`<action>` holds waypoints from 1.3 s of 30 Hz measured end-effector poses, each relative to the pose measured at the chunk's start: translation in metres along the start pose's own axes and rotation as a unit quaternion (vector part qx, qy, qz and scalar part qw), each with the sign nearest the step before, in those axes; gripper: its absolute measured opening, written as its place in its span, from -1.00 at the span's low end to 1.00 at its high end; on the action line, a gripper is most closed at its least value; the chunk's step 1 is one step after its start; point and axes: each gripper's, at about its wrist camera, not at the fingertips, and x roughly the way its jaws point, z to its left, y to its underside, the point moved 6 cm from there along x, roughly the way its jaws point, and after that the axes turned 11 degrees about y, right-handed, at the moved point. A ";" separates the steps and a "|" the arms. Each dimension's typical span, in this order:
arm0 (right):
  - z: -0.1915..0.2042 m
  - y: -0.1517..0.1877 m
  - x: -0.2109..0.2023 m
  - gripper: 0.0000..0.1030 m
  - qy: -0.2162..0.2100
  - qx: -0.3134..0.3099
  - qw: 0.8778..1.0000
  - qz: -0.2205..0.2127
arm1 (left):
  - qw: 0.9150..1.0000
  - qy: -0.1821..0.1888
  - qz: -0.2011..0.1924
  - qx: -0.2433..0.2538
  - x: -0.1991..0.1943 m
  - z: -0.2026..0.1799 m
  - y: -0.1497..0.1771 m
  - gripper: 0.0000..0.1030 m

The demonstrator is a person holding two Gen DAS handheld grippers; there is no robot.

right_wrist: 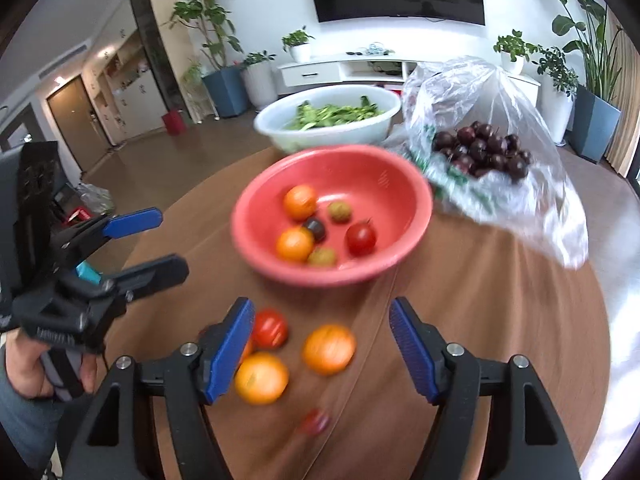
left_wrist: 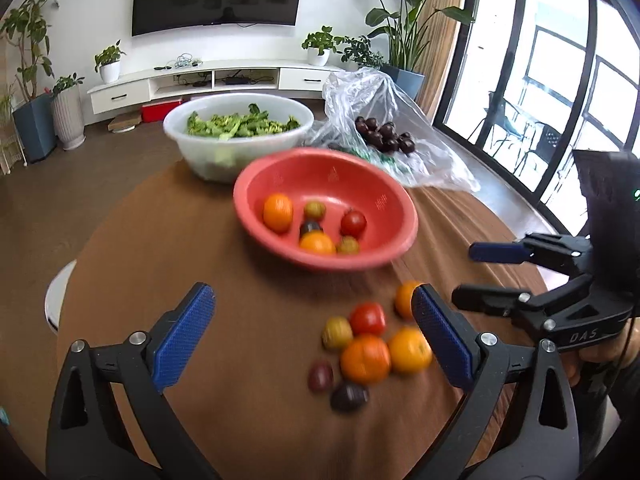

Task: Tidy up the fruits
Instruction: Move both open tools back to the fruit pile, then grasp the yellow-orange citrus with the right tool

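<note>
A red bowl (left_wrist: 280,178) (right_wrist: 360,168) on the round brown table holds several small tomatoes, orange, red, green and dark. More loose tomatoes lie in a cluster on the table in front of it, among them an orange one (left_wrist: 365,359) (right_wrist: 329,348) and a red one (left_wrist: 368,318) (right_wrist: 270,328). My left gripper (left_wrist: 312,336) is open and empty, hovering just left of the cluster. My right gripper (right_wrist: 322,344) is open and empty, above the loose tomatoes; it also shows in the left wrist view (left_wrist: 472,276). The left gripper shows in the right wrist view (right_wrist: 168,240).
A white bowl of chopped greens (left_wrist: 236,124) (right_wrist: 332,114) stands behind the red bowl. A clear plastic bag with dark cherries (left_wrist: 384,136) (right_wrist: 484,148) lies at the back right. The table edge (left_wrist: 80,264) curves at left.
</note>
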 end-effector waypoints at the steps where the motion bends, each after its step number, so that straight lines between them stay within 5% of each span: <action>1: 0.007 0.009 -0.001 0.41 -0.006 -0.012 1.000 0.004 | 1.000 0.000 0.000 -0.002 -0.006 -0.002 0.008 0.94; 9: 0.037 0.035 0.018 0.41 -0.004 -0.081 0.996 0.031 | 1.000 -0.005 0.017 -0.020 -0.038 -0.018 0.078 0.94; 16: 0.047 0.048 0.038 0.19 0.003 -0.113 0.992 0.060 | 0.999 -0.010 0.030 -0.030 -0.051 -0.014 0.111 0.94; 32: 0.055 0.050 0.055 -0.22 -0.001 -0.130 0.988 0.079 | 0.998 -0.008 0.063 -0.006 -0.016 -0.013 0.096 0.94; 39: 0.049 0.052 0.037 -0.22 -0.009 -0.111 0.992 0.064 | 0.997 0.000 0.077 0.018 0.005 -0.017 0.087 0.94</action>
